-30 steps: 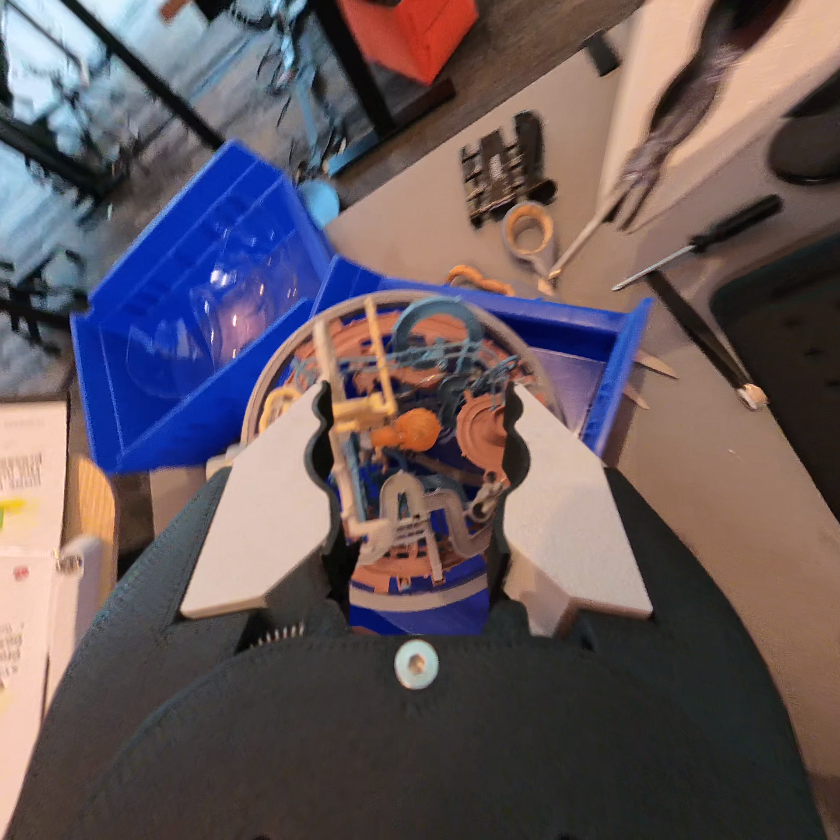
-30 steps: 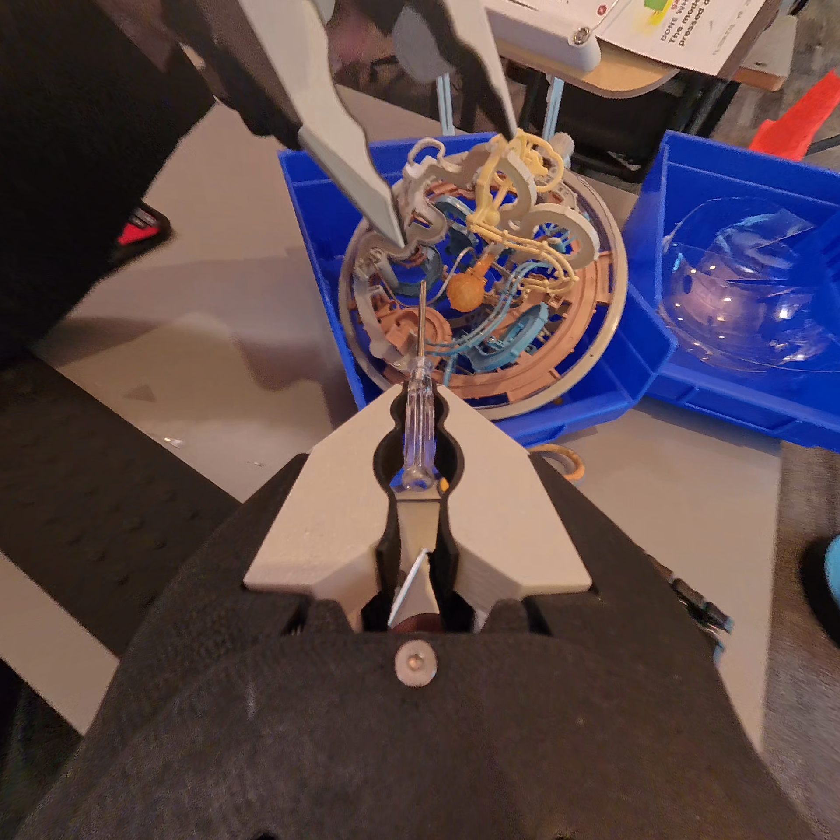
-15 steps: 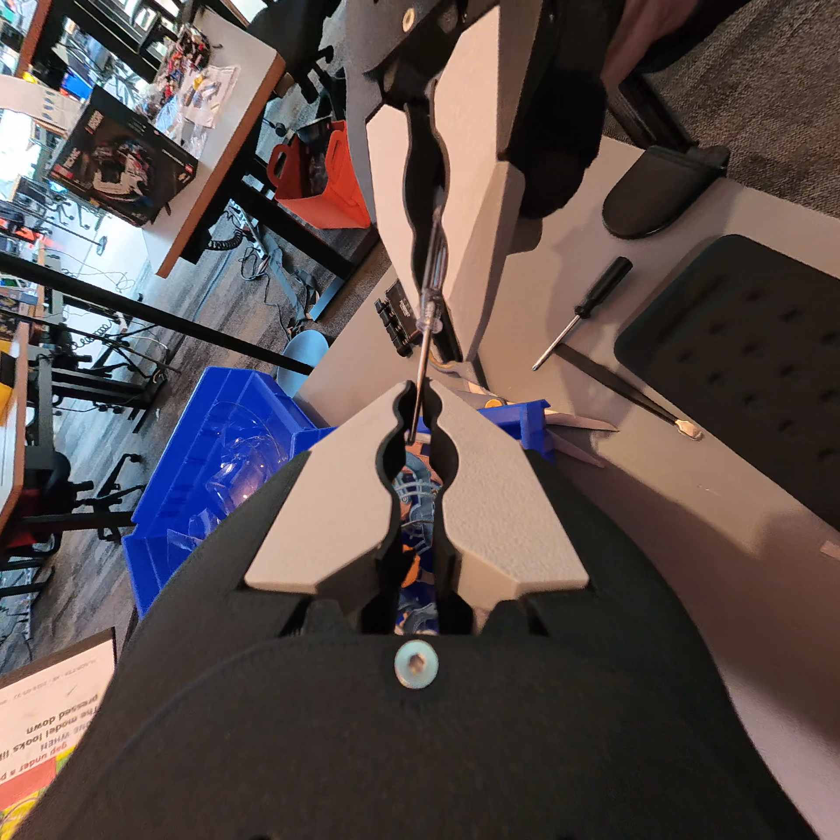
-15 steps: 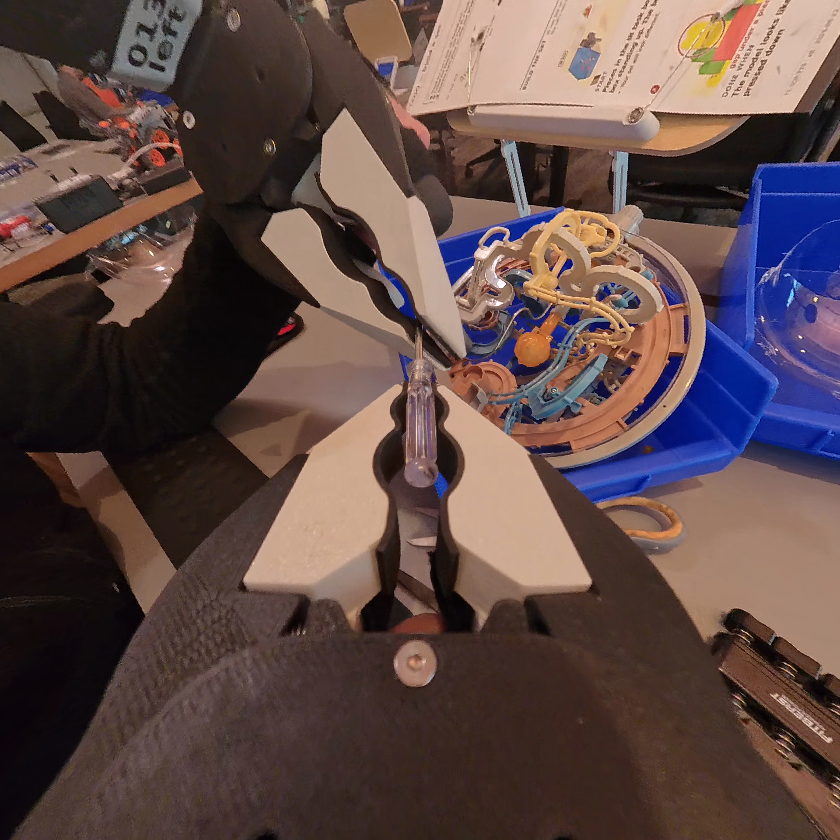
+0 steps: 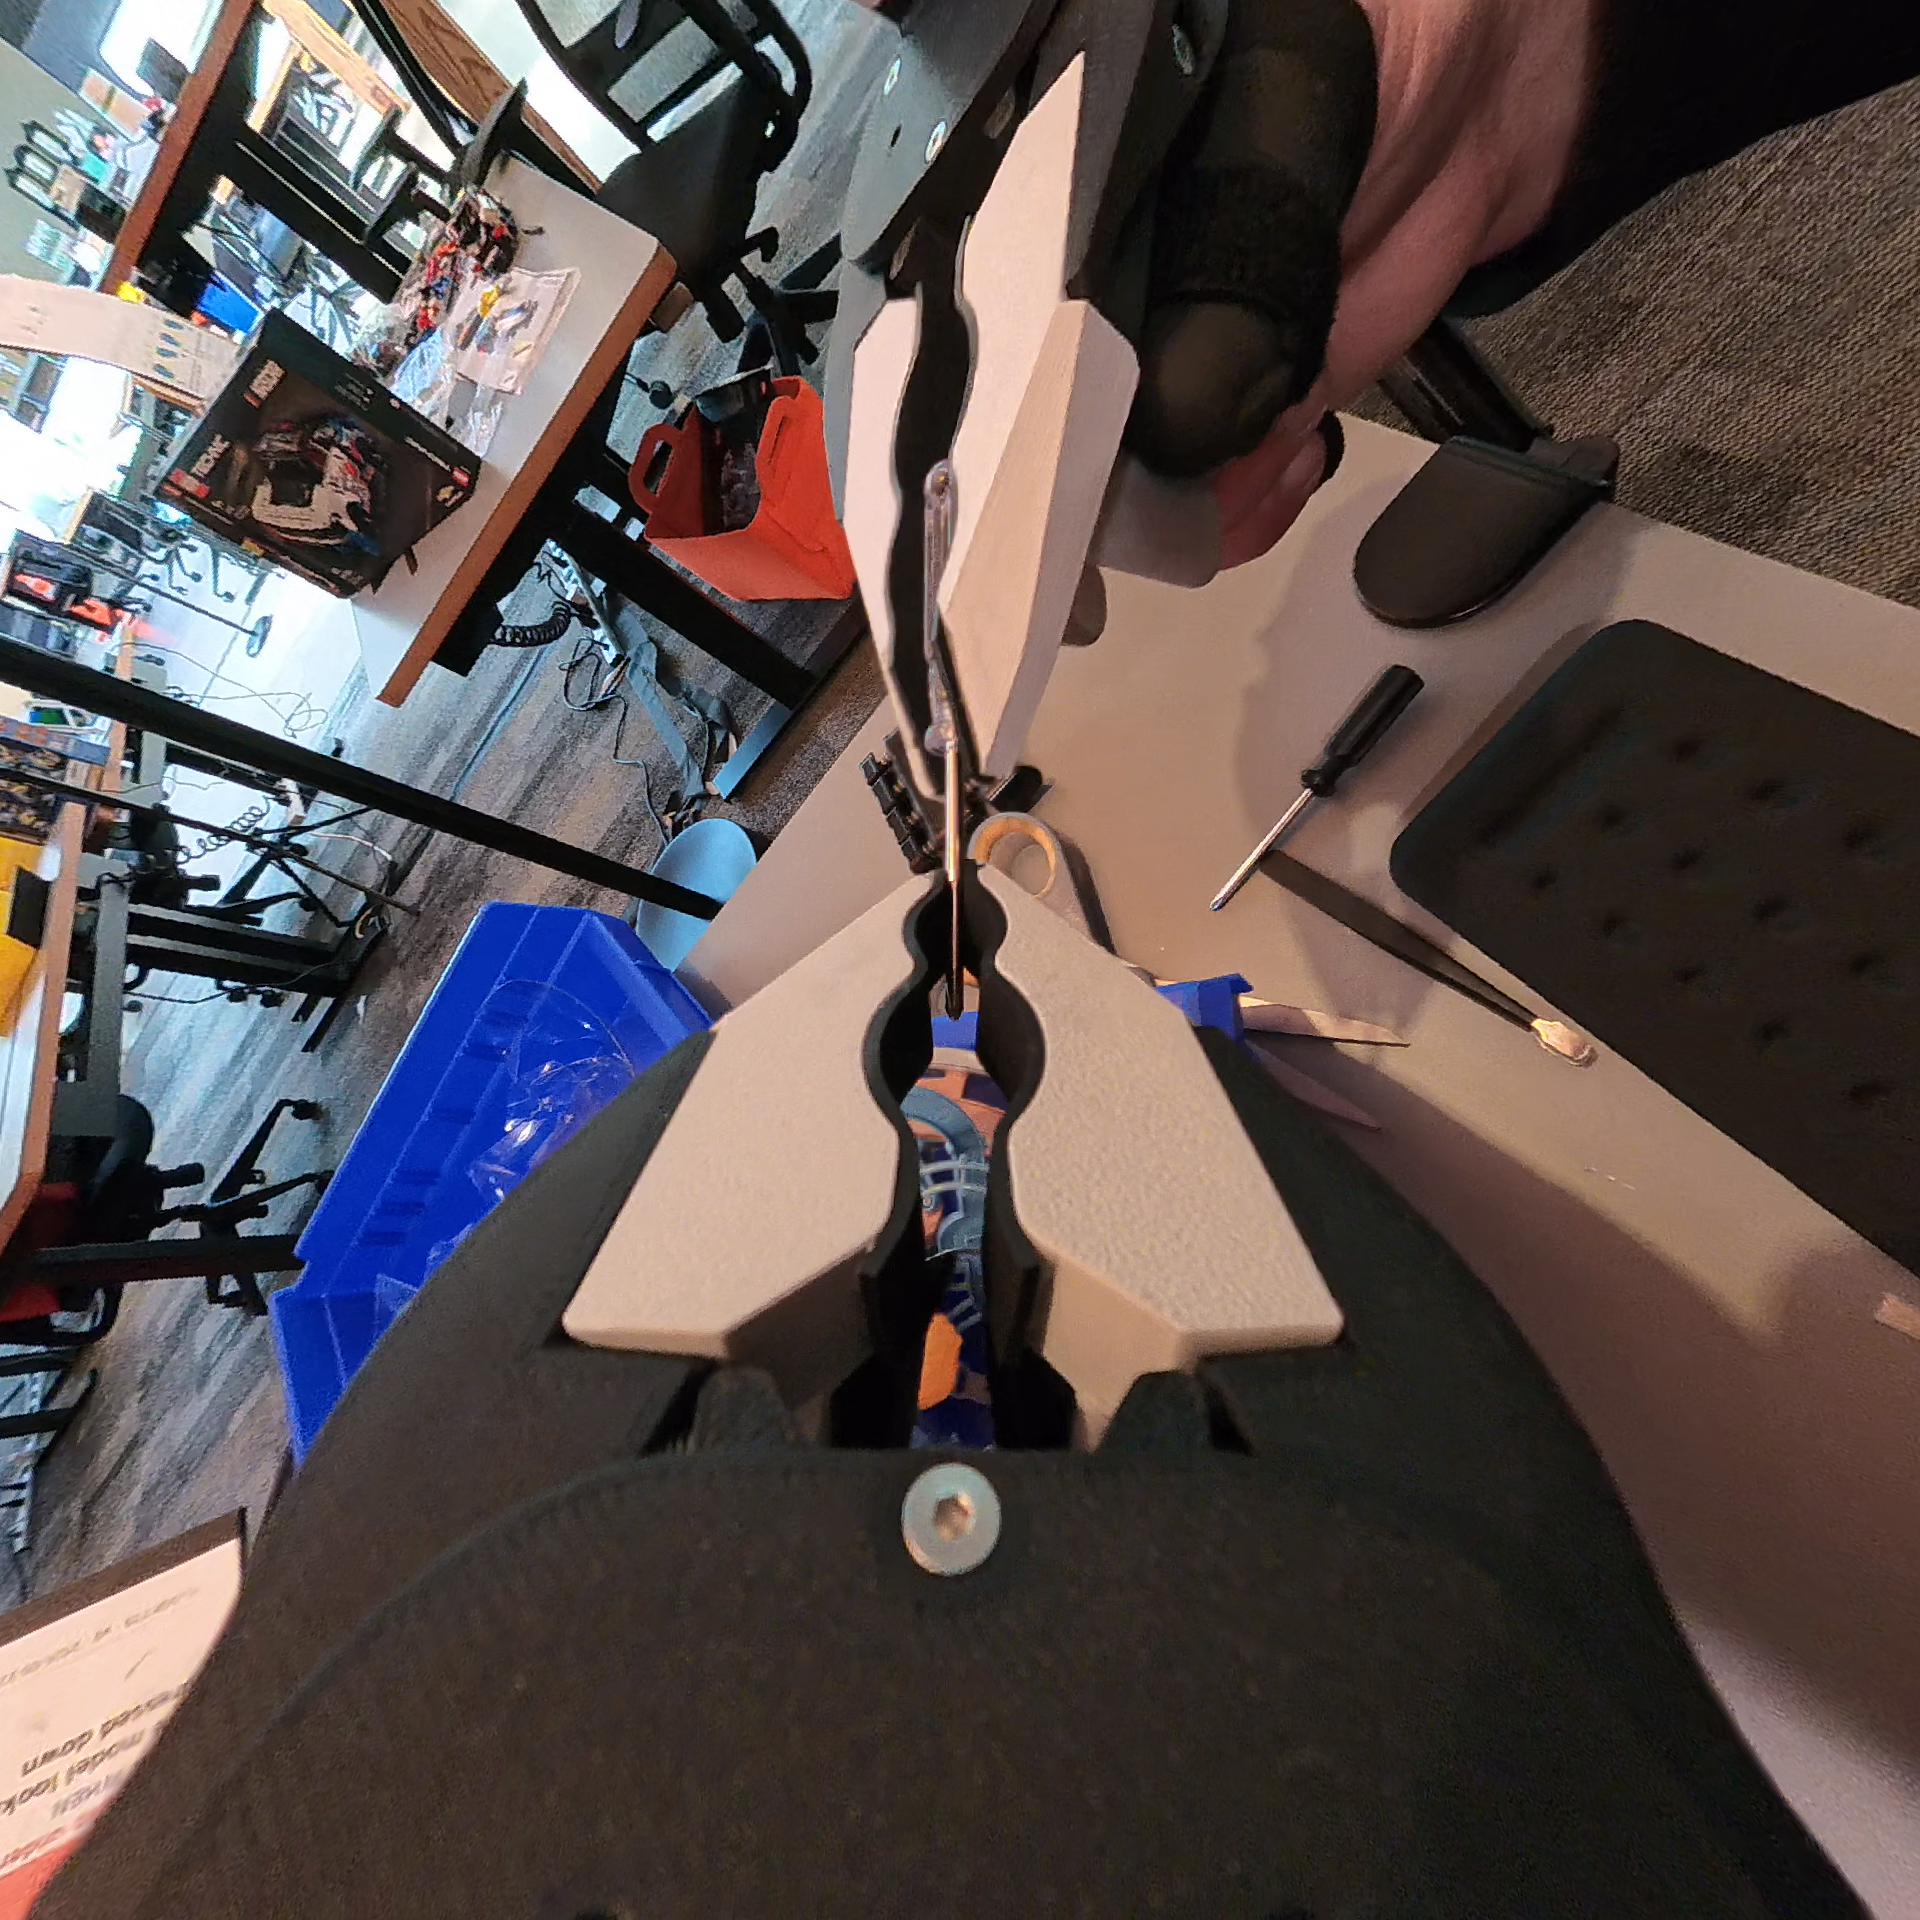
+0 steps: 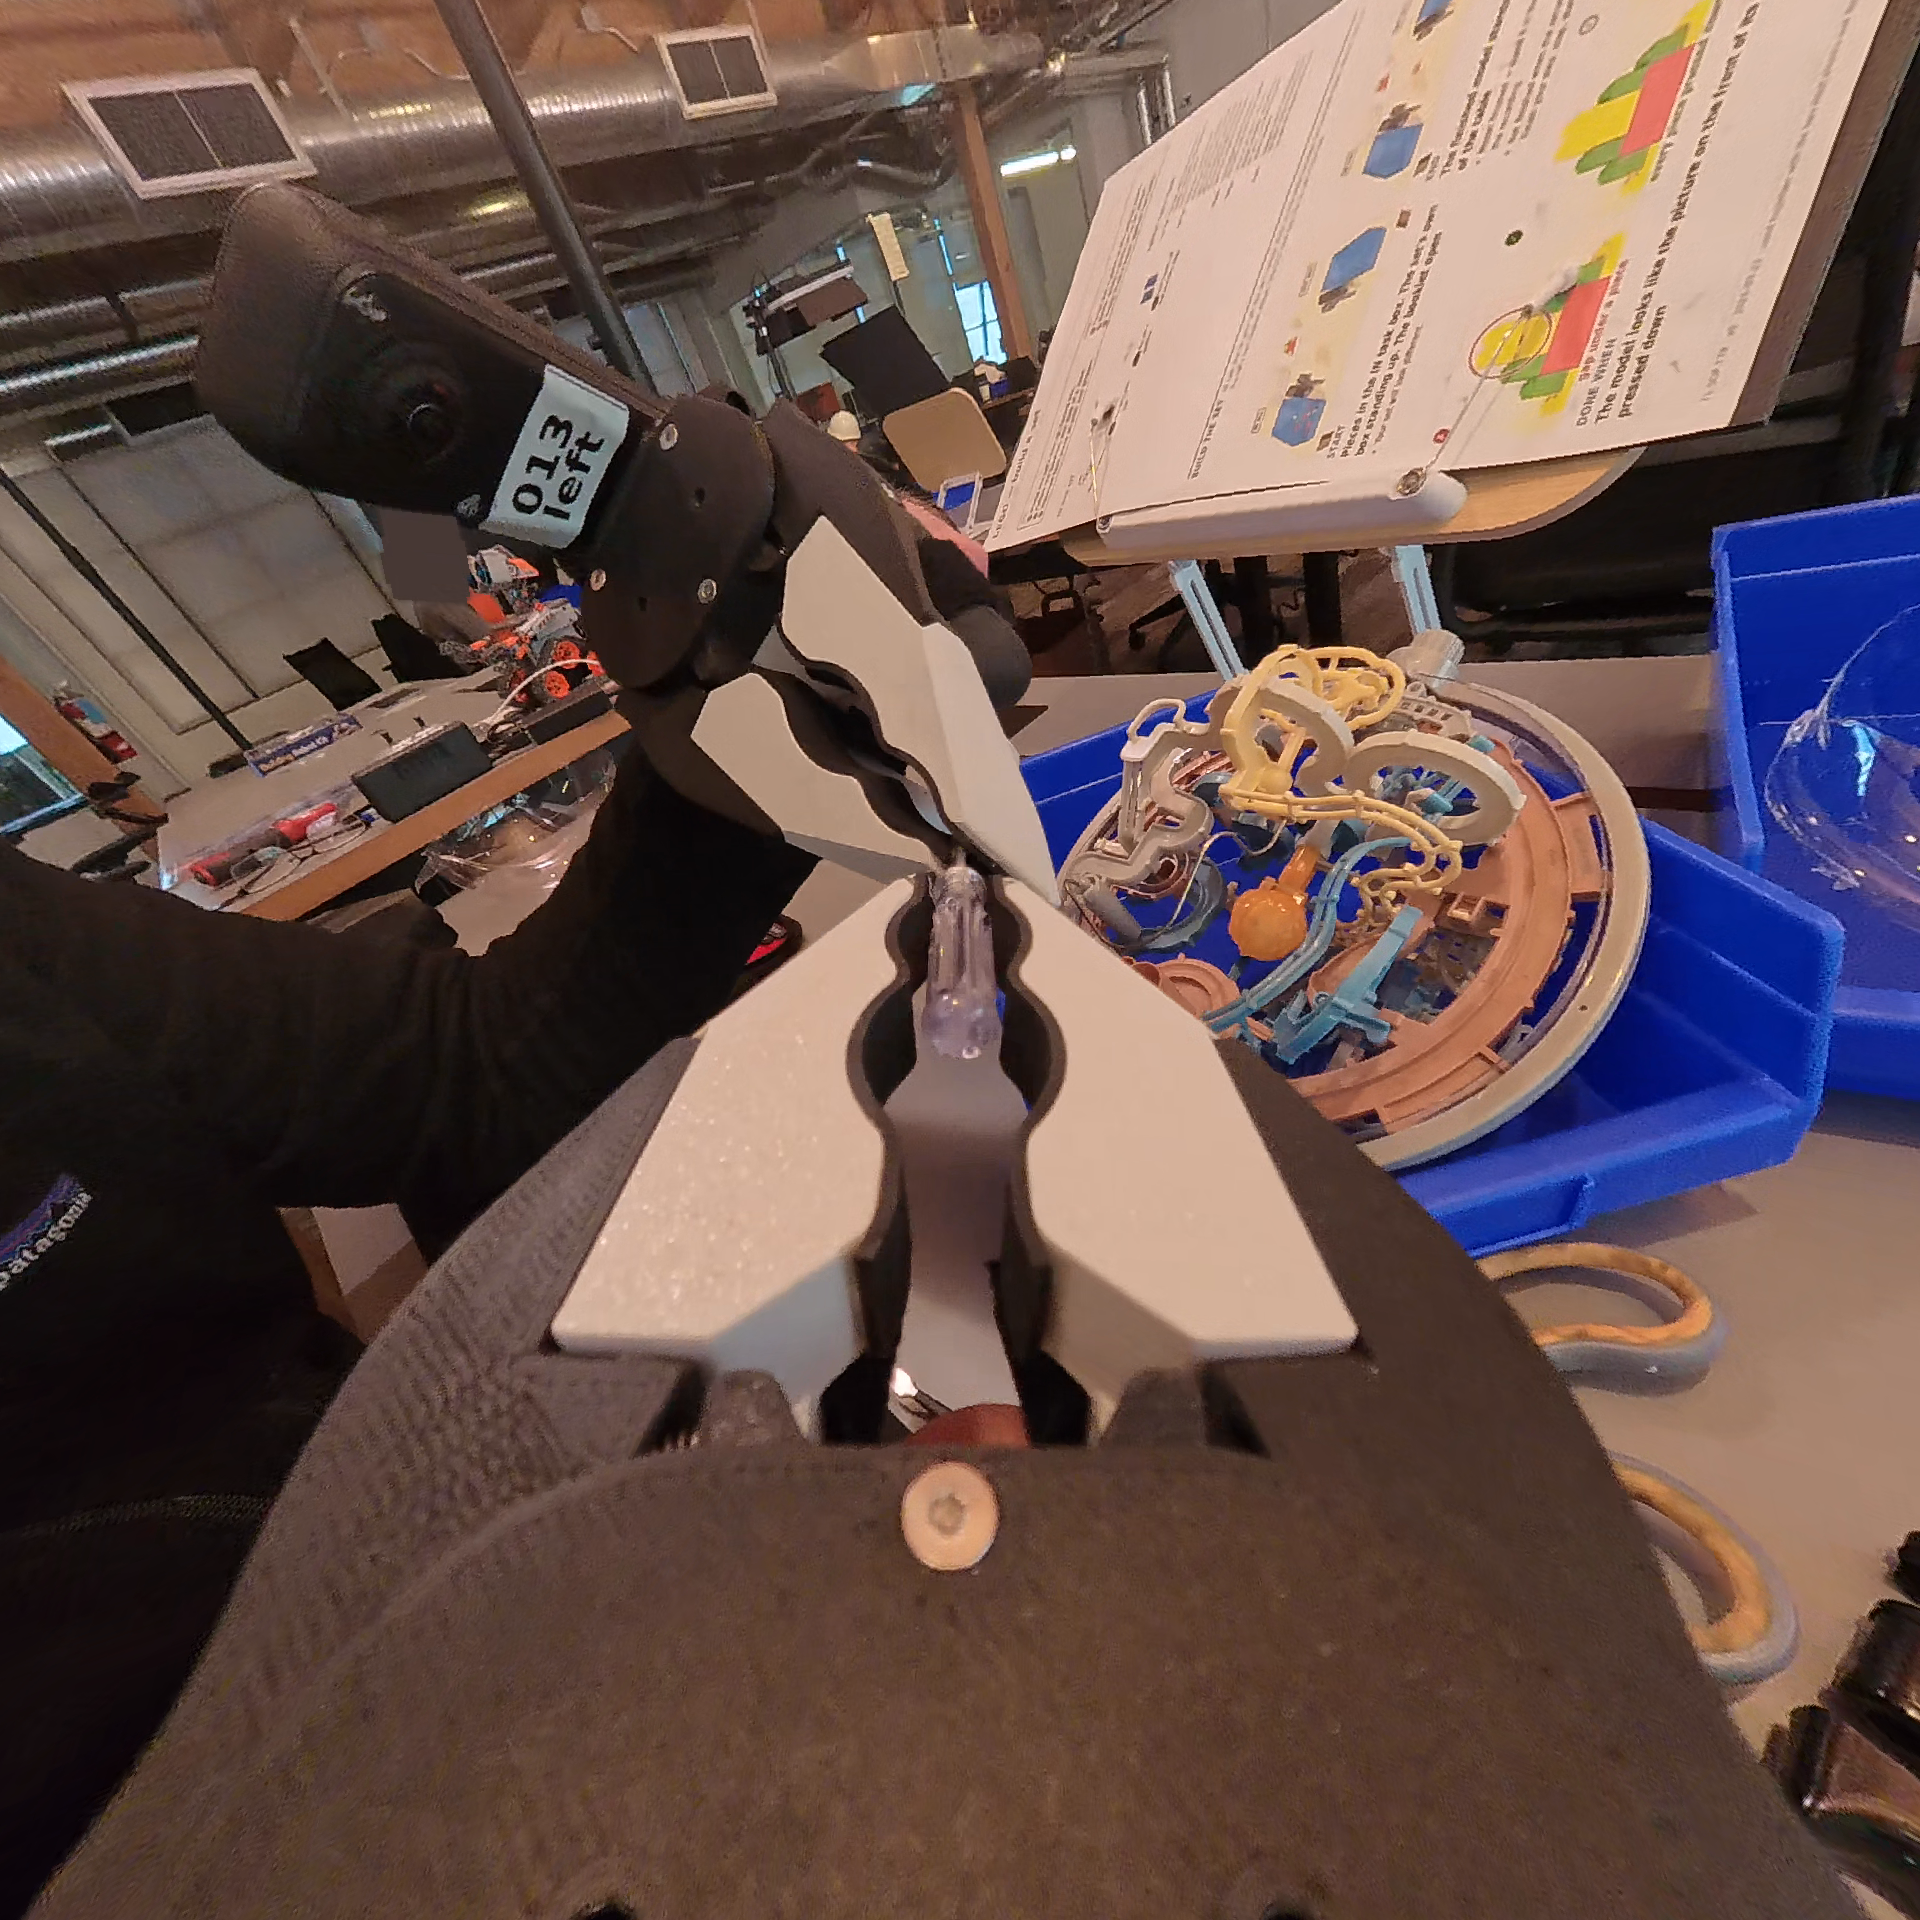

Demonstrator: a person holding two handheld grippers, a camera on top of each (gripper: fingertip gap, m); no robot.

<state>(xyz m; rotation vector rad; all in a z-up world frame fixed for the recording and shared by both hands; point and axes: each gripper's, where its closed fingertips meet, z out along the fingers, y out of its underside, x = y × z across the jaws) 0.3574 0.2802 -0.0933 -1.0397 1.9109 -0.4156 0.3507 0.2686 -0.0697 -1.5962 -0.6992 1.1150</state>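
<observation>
While right gripper [image 6: 961,883] jaws pinch one clear-handled screwdriver [image 6: 956,961], left gripper [image 5: 954,894] jaws clamp its shaft — two blue bins [image 6: 1662,1132].

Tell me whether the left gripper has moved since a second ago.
Yes. The left gripper has risen off the maze ball in the blue bin and swung over to close on the clear-handled screwdriver held by the right gripper.

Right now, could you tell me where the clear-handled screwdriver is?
The clear-handled screwdriver is clamped in the right gripper, its metal tip between the left gripper's fingertips, just left of the maze ball.
</observation>
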